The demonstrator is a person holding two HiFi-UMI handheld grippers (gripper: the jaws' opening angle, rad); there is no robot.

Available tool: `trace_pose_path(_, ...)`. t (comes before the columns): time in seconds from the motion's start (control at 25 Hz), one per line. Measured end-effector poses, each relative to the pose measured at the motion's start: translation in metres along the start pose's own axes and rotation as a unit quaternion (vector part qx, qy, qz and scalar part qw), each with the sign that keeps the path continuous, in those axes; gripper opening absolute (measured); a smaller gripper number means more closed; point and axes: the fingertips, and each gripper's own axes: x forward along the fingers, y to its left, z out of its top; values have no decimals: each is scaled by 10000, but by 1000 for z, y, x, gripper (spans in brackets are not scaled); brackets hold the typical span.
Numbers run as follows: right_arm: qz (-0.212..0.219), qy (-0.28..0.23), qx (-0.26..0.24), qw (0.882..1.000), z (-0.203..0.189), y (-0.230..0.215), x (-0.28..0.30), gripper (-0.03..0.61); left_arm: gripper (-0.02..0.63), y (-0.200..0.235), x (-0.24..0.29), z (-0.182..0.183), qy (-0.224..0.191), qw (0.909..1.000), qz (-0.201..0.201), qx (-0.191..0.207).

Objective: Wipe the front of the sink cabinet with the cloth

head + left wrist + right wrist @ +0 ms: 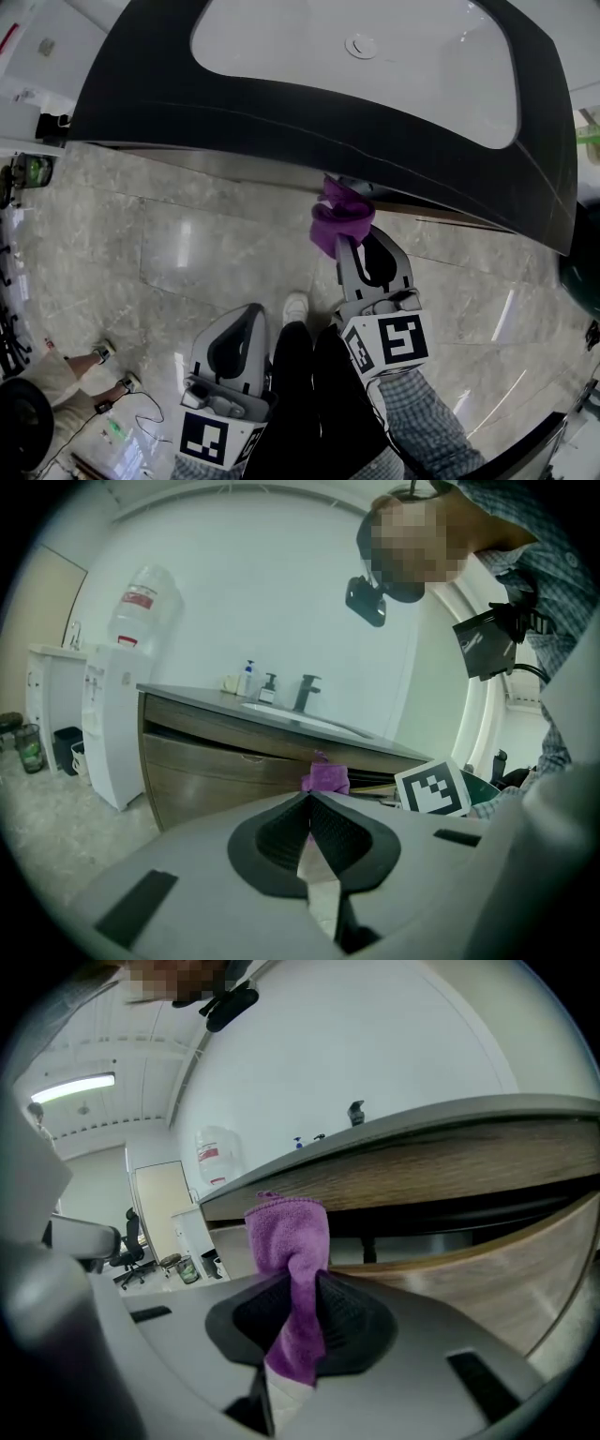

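The sink cabinet has a dark countertop (281, 112) with a white basin (375, 75) and wood-grain drawer fronts (211, 761) (450, 1171). My right gripper (351, 242) (298, 1283) is shut on a purple cloth (337, 217) (291, 1241) (325, 776). It holds the cloth up just under the countertop's front edge, at the dark gap between the upper and lower drawer fronts; I cannot tell if it touches. My left gripper (251, 311) (309, 806) hangs lower and further back, beside my dark trouser leg (298, 375). Its jaws are shut, with nothing between them.
A white water dispenser (112, 724) stands left of the cabinet. A faucet (305, 692) and soap bottles (249, 681) sit on the counter. Another person's sleeve and feet (103, 366) are on the tiled floor at lower left. A dark green object (581, 267) is at the right edge.
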Motion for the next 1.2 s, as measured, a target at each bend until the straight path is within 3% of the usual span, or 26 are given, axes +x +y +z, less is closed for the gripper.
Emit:
trace_pose_path(0.28,-296,-38,107,9995,1,-32,-3,75,11,-18,16,-8,80,9998,-167,78)
trace_pose_path(0.48,-454,-119,133,9988,1,-57,-16,74,11,-41,34,-10,79,9991,-411,-112)
trace_pose_path(1.2,-1296,-324,-85,9910,5,-173,-85,75,11,-124,82,-21,317,9935,-1075,217)
